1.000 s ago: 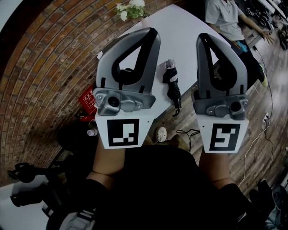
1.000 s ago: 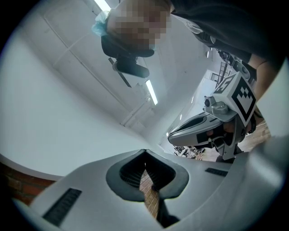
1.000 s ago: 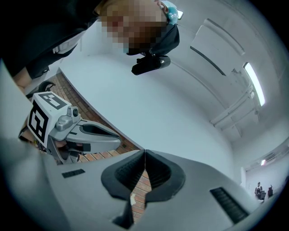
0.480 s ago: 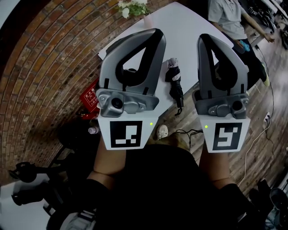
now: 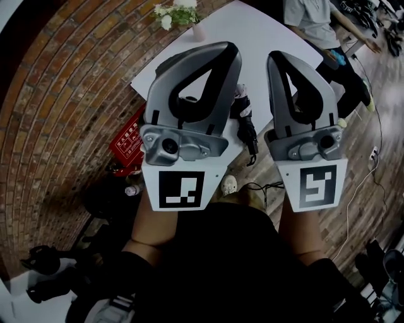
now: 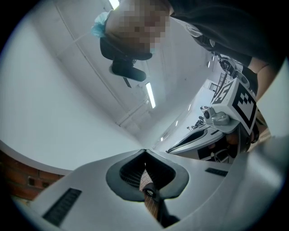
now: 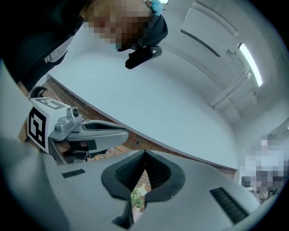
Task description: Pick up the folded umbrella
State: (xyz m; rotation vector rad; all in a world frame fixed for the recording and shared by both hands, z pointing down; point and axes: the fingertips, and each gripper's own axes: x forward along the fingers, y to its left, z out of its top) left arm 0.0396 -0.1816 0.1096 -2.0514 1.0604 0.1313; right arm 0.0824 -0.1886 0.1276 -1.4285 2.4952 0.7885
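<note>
The folded black umbrella point(image 5: 245, 123) lies near the front edge of the white table point(image 5: 252, 28), seen in the head view in the narrow gap between my two grippers. Its near end hangs over the table edge. My left gripper point(image 5: 228, 50) is held up above it on the left, jaws together and nothing in them. My right gripper point(image 5: 276, 58) is up on the right, also shut and empty. In the left gripper view my left gripper point(image 6: 144, 151) has its tips meeting, pointing up at the ceiling. In the right gripper view my right gripper point(image 7: 144, 152) does the same.
A vase of white flowers point(image 5: 177, 14) stands at the table's far left corner. A person point(image 5: 309, 19) sits at the table's right side. A brick wall point(image 5: 69, 82) curves along the left, with a red sign point(image 5: 129, 136) at its foot. Cables point(image 5: 262, 187) lie on the wooden floor.
Both grippers have edged closer together over the table, the right one shifting left and a little down. The umbrella is now partly covered by the left gripper's edge. Both jaws stay shut.
</note>
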